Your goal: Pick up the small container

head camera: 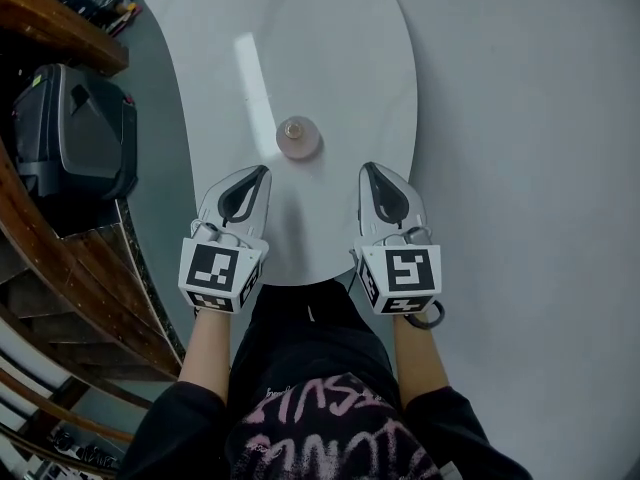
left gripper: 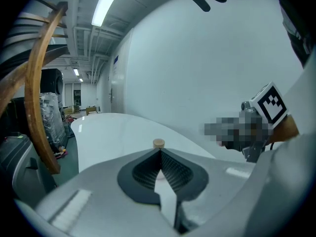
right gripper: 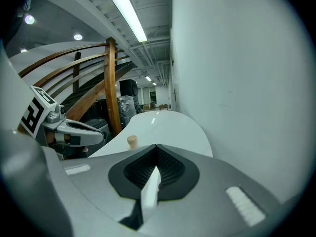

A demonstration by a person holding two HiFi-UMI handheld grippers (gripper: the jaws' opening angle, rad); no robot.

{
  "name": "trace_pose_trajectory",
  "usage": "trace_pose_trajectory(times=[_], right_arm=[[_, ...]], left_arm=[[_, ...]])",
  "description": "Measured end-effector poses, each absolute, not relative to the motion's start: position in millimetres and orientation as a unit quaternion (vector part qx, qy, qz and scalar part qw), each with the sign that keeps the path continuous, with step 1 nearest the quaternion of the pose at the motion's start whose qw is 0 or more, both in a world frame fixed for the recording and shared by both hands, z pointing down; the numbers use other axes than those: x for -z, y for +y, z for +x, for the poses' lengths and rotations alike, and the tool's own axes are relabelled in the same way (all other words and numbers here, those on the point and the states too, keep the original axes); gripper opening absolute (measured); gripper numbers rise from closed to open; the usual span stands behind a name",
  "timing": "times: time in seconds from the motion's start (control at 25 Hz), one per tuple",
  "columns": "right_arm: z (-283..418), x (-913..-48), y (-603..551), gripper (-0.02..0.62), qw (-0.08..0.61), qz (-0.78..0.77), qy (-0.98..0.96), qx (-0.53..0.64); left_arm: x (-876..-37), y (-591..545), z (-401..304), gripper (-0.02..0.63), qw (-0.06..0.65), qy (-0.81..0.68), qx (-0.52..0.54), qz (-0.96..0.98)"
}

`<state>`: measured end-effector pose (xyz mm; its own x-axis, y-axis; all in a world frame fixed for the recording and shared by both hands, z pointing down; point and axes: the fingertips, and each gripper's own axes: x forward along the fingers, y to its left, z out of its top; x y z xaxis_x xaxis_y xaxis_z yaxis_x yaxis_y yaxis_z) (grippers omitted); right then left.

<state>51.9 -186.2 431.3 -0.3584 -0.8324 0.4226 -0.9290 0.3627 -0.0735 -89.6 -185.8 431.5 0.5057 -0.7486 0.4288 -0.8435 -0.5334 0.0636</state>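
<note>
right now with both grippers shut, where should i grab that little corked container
Probably grip the small container across its round body, below the cork stopper. It stands upright and alone on the white table, so a level approach from the near edge suits. The left gripper and right gripper are both shut and must open first.

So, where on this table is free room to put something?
The table is bare beyond the small container and to both its sides. Only the near edge is crowded, by the left gripper and right gripper.
</note>
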Motion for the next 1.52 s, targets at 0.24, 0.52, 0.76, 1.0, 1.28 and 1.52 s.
trace_pose_trajectory(times=[0.24, 0.52, 0.76, 1.0, 1.28, 1.52], right_arm=[[48, -443, -191, 0.011, 0.165, 0.542, -0.808, -0.159], [43, -458, -194, 0.011, 0.17, 0.54, -0.806, -0.17], [37, -476, -193, 0.011, 0.172, 0.539, -0.805, -0.179], [33, -483, -192, 0.011, 0.177, 0.537, -0.804, -0.186], [27, -490, -191, 0.011, 0.177, 0.539, -0.801, -0.193], [28, -492, -192, 0.011, 0.176, 0.541, -0.799, -0.193]], left_arm=[[-442, -192, -90, 0.002, 0.138, -0.46, -0.181, 0.858], [-455, -198, -92, 0.002, 0.144, -0.457, -0.184, 0.858], [-468, -200, -96, 0.002, 0.152, -0.459, -0.183, 0.856], [-476, -197, -96, 0.002, 0.157, -0.452, -0.189, 0.857], [-481, -199, -99, 0.002, 0.155, -0.448, -0.194, 0.859], [-483, -202, -96, 0.013, 0.147, -0.44, -0.192, 0.865]])
